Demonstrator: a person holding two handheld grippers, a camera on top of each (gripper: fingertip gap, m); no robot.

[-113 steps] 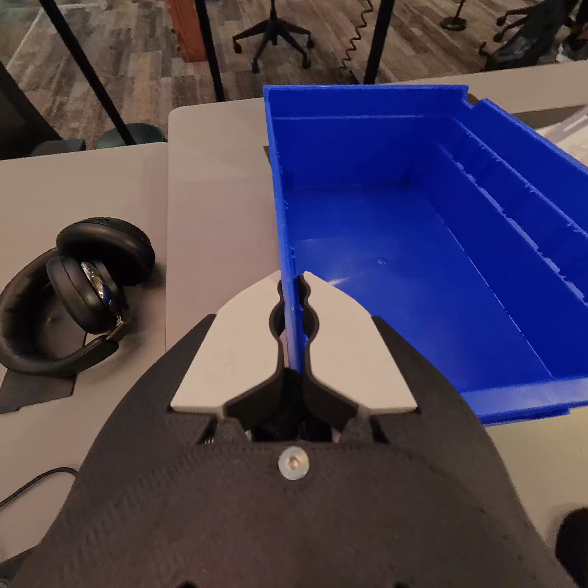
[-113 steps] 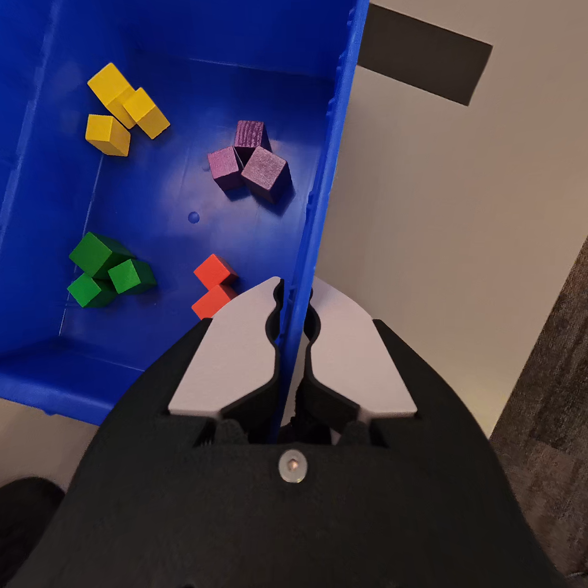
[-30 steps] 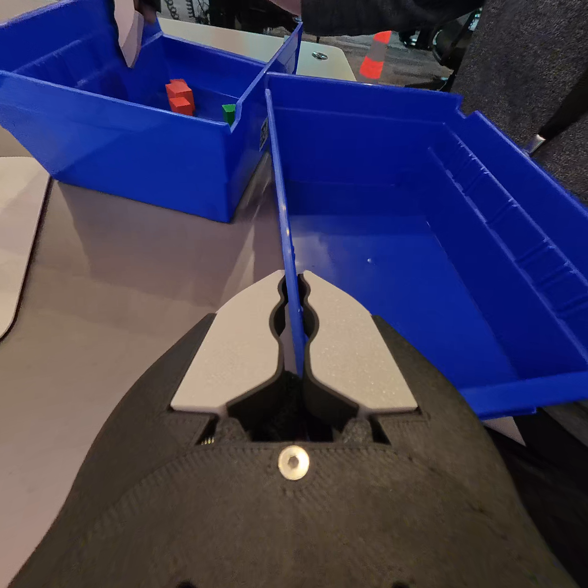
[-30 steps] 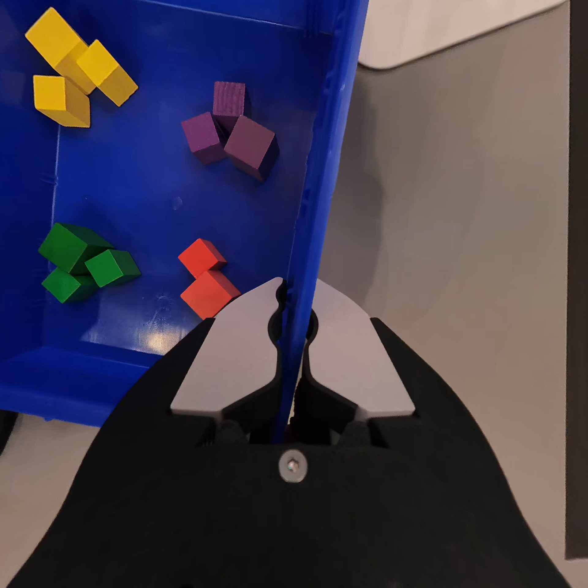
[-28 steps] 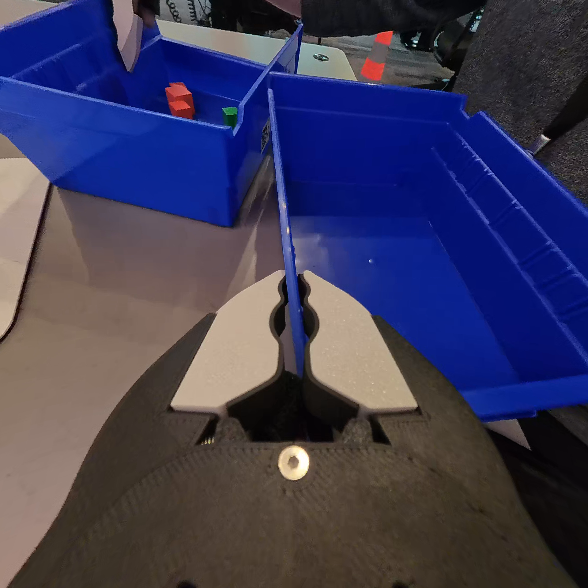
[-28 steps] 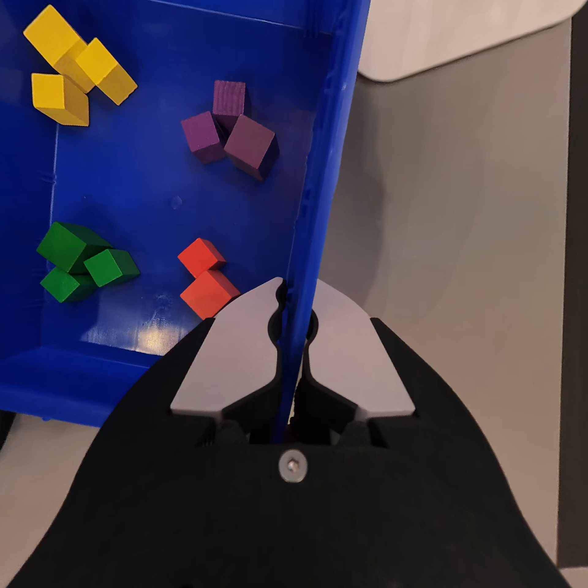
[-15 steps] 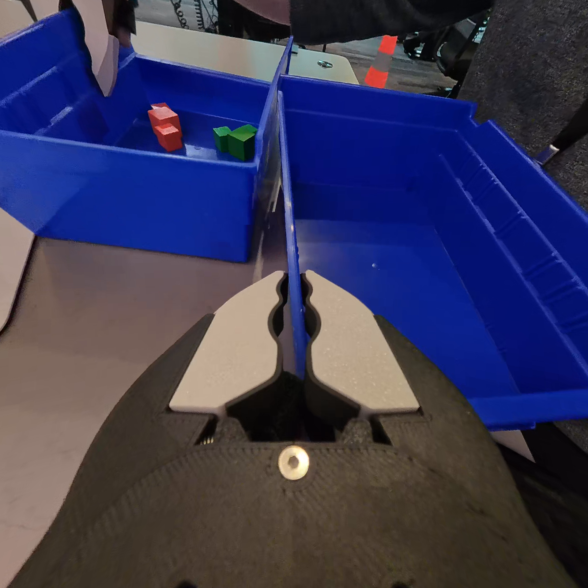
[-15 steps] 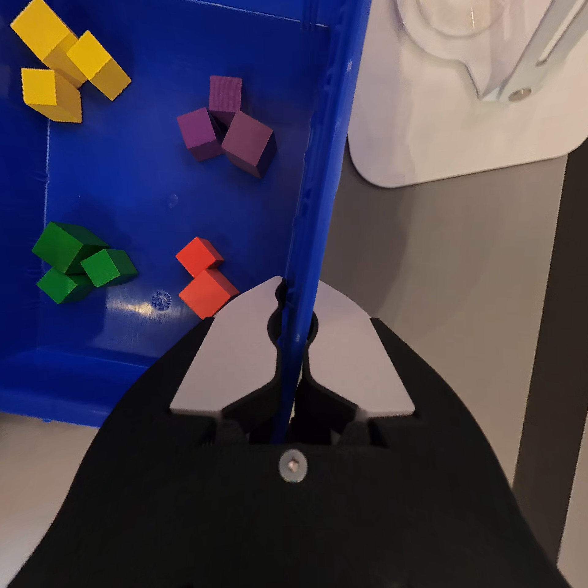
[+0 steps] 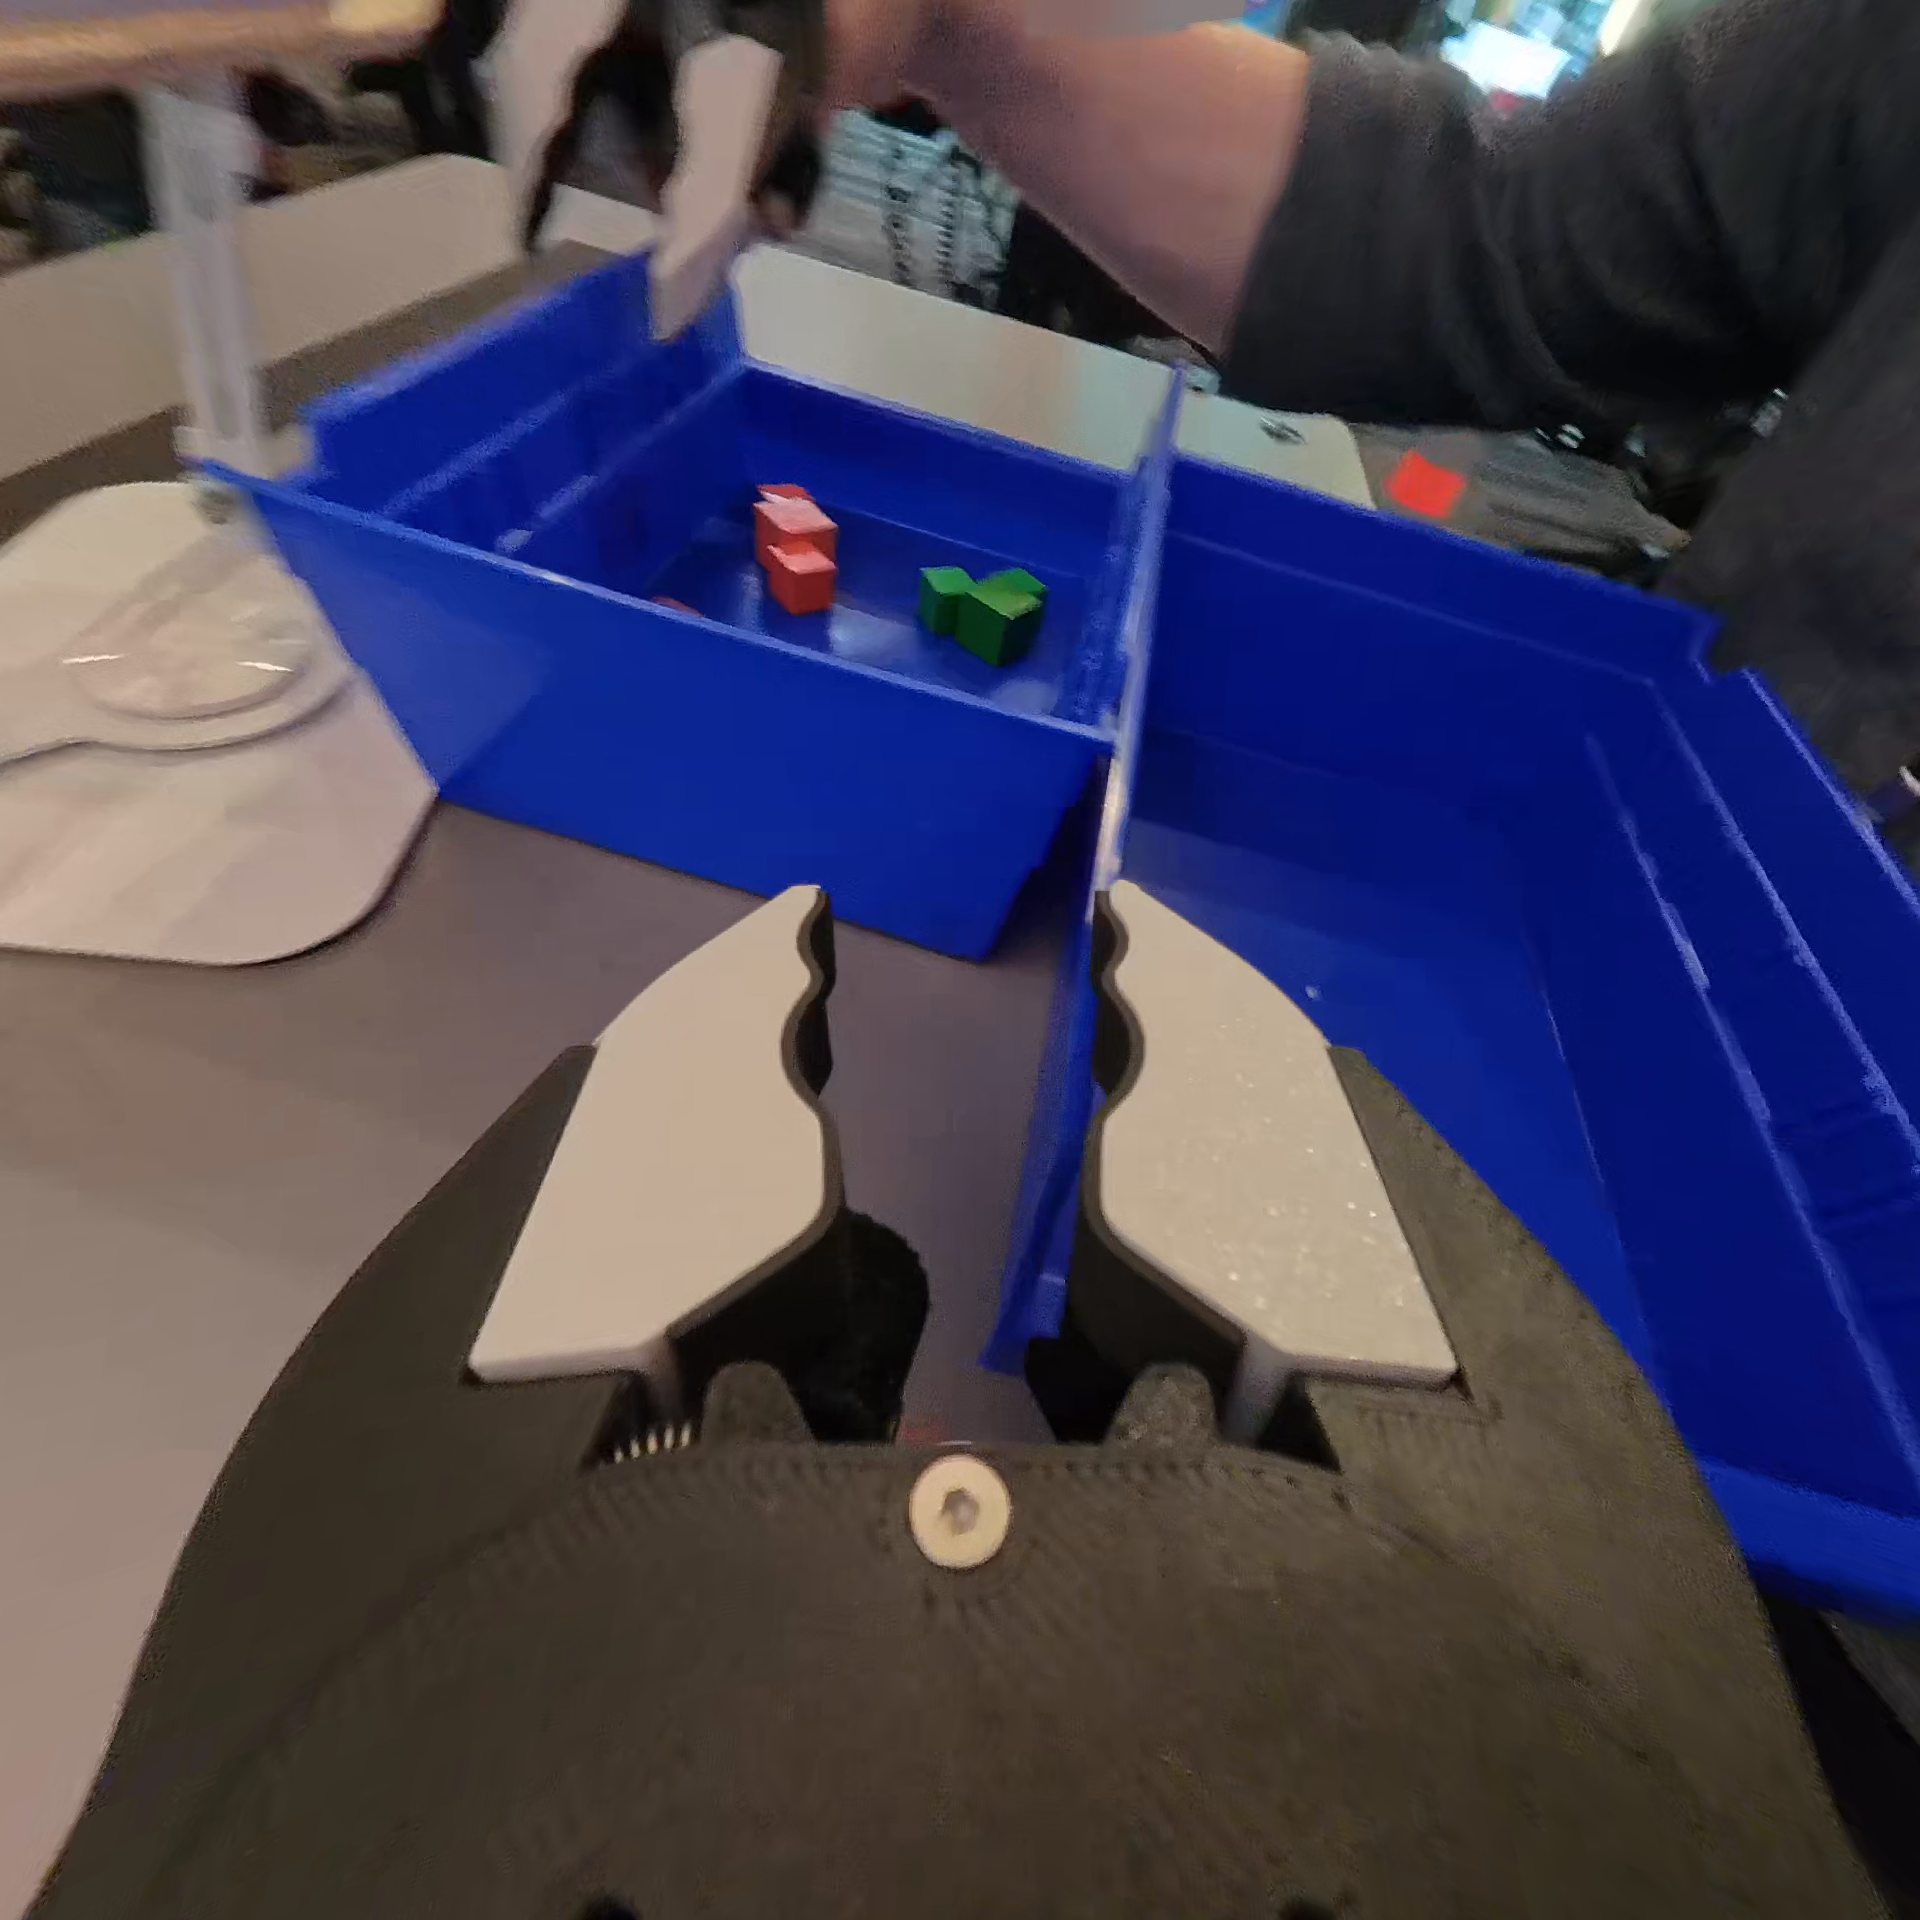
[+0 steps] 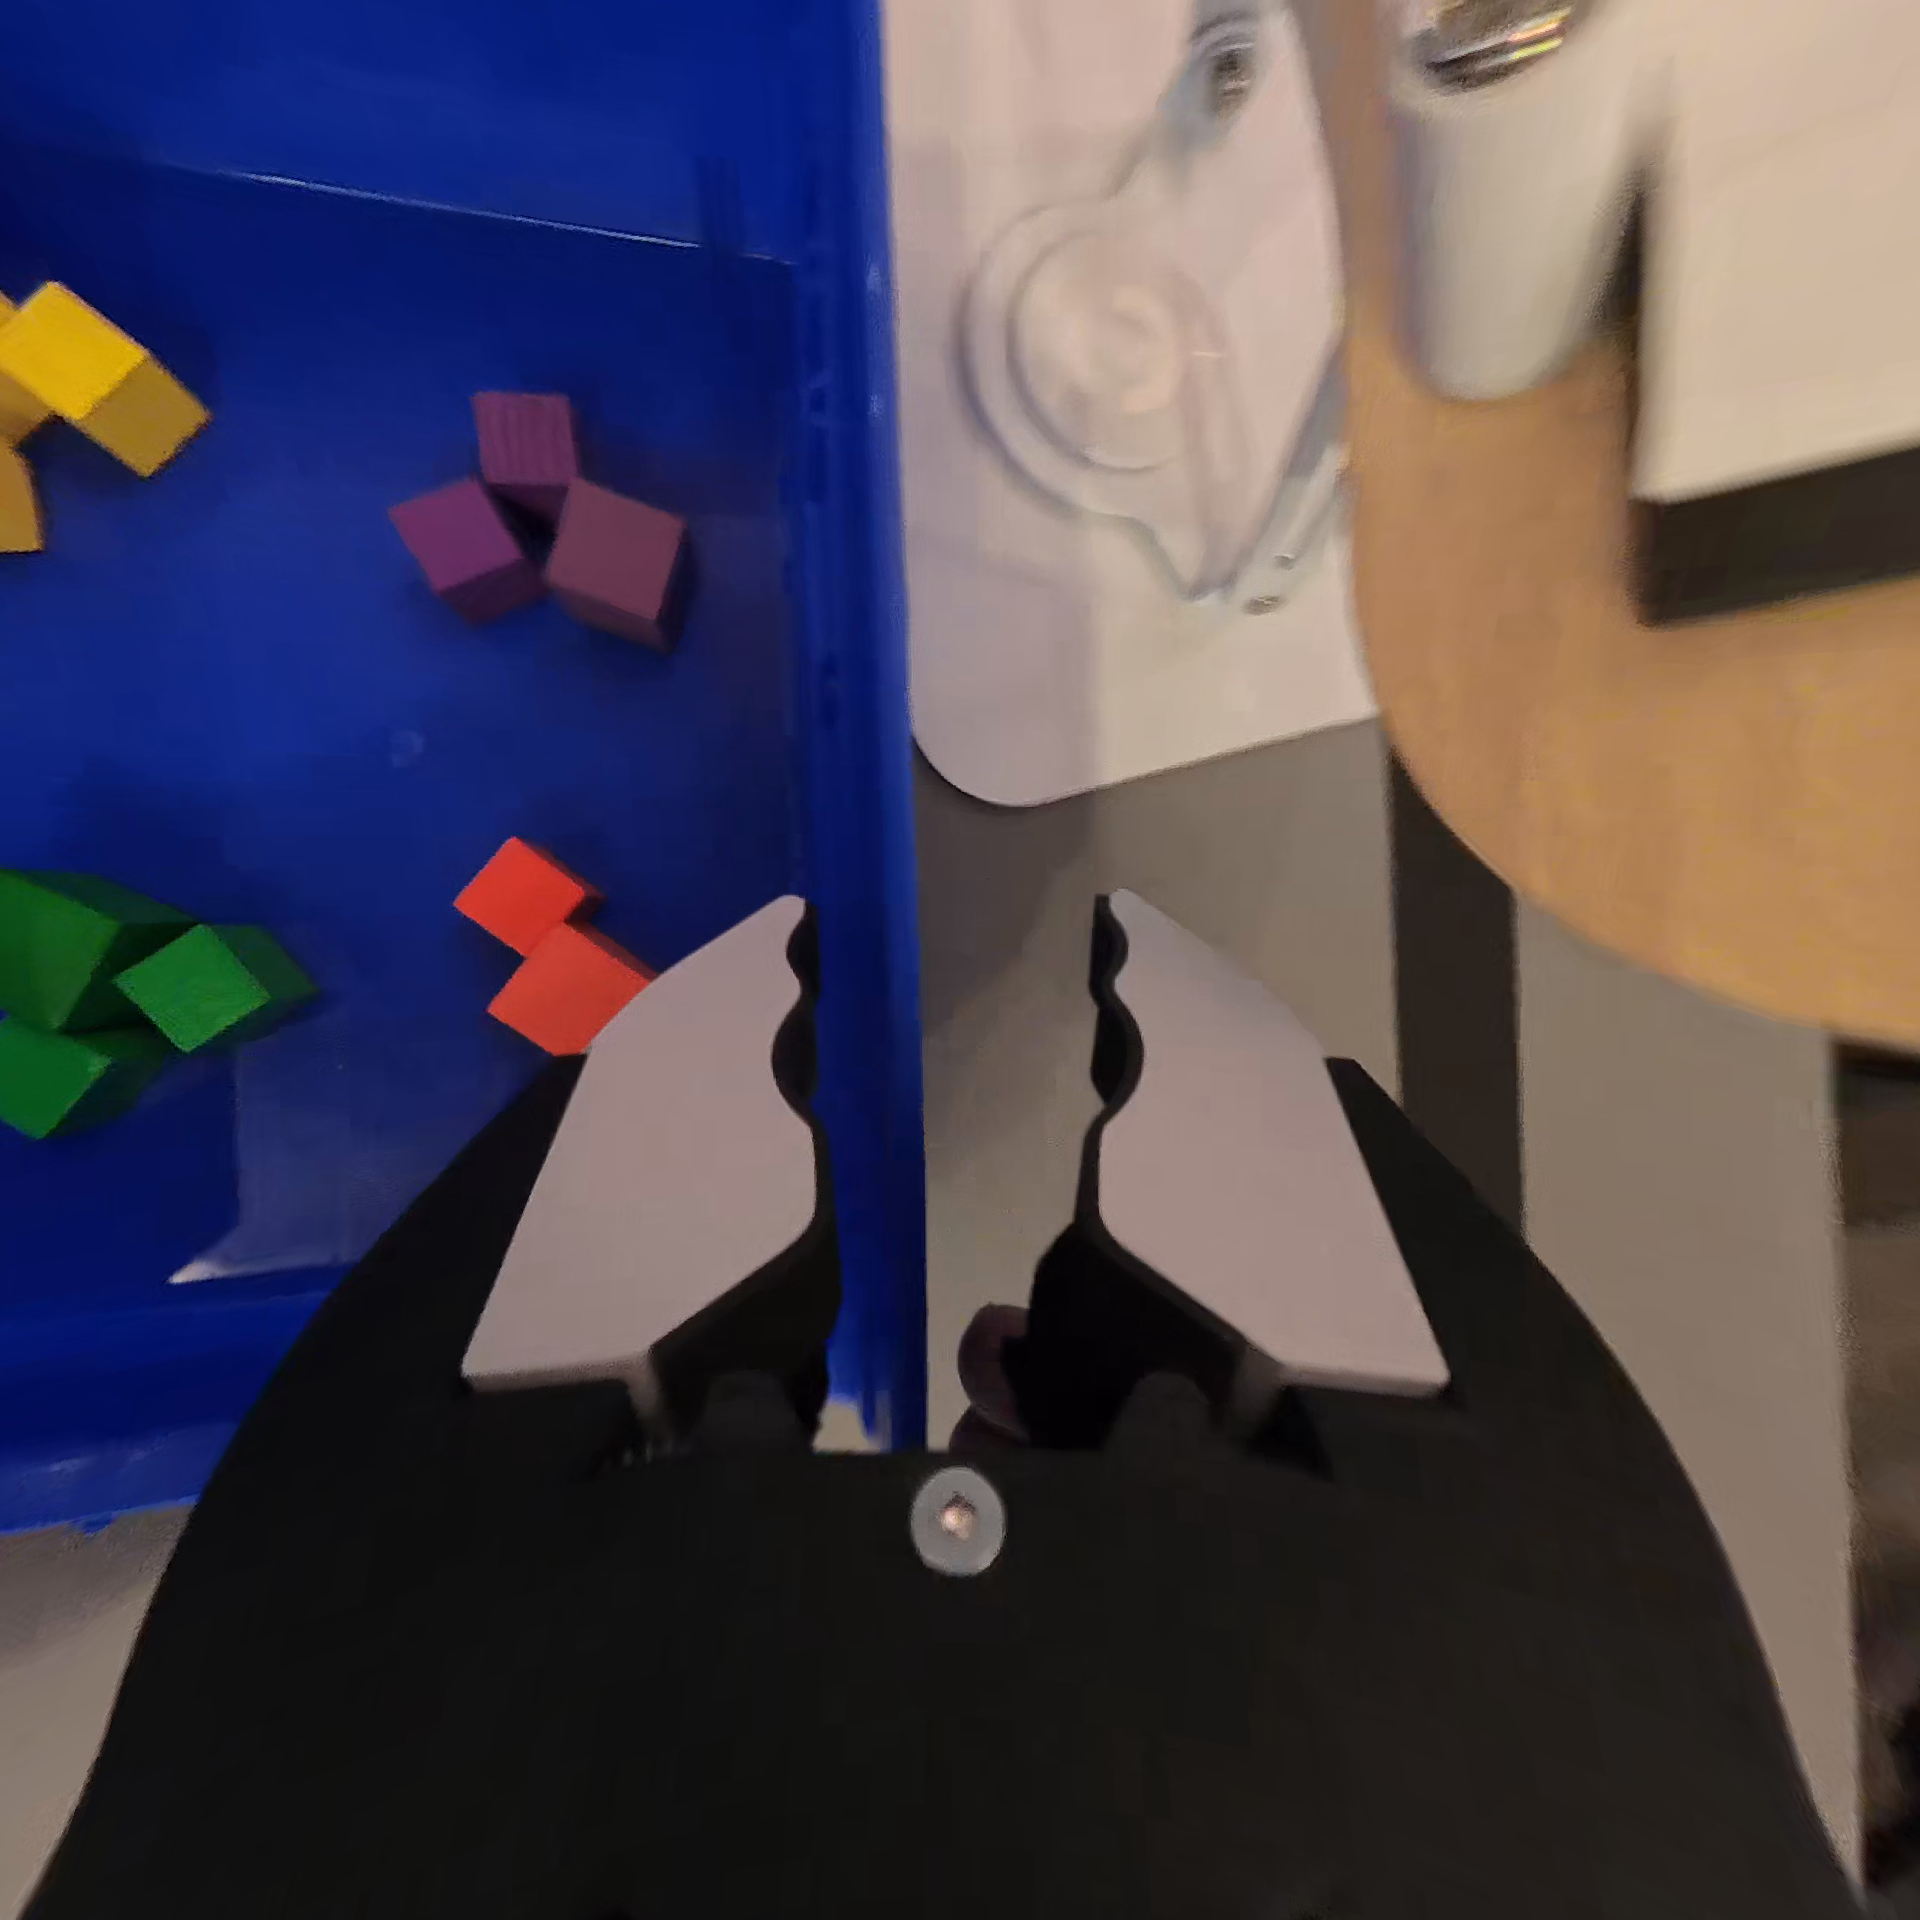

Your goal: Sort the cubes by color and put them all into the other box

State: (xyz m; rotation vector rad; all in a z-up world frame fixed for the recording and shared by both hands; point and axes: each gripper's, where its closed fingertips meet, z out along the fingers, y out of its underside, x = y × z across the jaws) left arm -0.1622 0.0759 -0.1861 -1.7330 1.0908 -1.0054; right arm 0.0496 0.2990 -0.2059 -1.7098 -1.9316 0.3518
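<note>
My left gripper point(image 9: 958, 904) is open. It straddles the left wall point(image 9: 1070, 1091) of the empty blue box point(image 9: 1403, 987); the wall lies beside the right finger point(image 9: 1226, 1143) and well clear of the left one. My right gripper point(image 10: 954, 914) is open too. The right wall point(image 10: 868, 727) of the second blue box stands between its fingers, close to the left one. That box holds yellow point(image 10: 83, 384), purple point(image 10: 540, 520), red point(image 10: 551, 956) and green point(image 10: 156, 987) cubes in separate groups. In the left wrist view the cube box point(image 9: 727, 748) abuts the empty box, with the right gripper point(image 9: 623, 187) above its far wall.
A white board point(image 10: 1091, 416) with a clear fitting on it lies right of the cube box and shows in the left wrist view point(image 9: 156, 810). A round wooden surface point(image 10: 1610, 779) lies at the right. A person's arm point(image 9: 1351, 208) reaches across the top.
Both grippers were shut on their box walls and have now opened, letting the walls go. The two boxes had been drawn together and now stand side by side.
</note>
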